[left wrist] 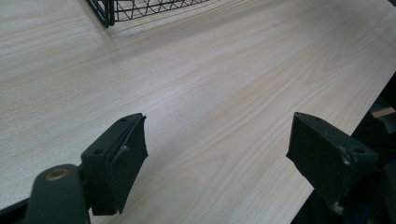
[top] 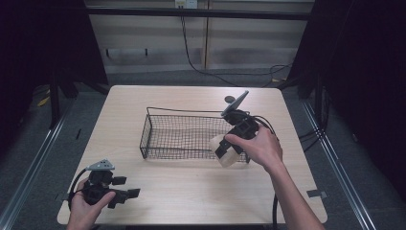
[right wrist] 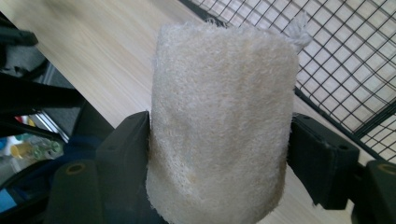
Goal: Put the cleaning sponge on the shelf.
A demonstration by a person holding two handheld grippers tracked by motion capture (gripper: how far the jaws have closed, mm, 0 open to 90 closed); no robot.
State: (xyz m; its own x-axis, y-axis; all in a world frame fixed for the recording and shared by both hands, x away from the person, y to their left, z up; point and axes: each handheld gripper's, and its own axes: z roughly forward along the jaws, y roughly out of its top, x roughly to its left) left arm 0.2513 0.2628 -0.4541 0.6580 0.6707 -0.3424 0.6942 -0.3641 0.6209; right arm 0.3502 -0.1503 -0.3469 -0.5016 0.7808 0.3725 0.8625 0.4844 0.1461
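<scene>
The right gripper (right wrist: 219,154) is pinching a pale loofah (right wrist: 222,126) between its 2 jaws, just beside the wire basket (top: 184,136). The left gripper (left wrist: 217,158) is hovering spread over the light wood table (left wrist: 210,84), grey floor (top: 38,143) flanking.

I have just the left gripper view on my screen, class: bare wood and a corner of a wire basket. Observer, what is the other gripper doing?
Observer: The right gripper is shut on a pale loofah roll, at the wire basket's near right corner.
Operator: Is anything in the basket?
Observer: From the high view it looks empty; wood shows through the mesh.
Operator: And where does my left gripper sit?
Observer: The left gripper rests at the table's near left corner, open, held by the left hand.
</scene>
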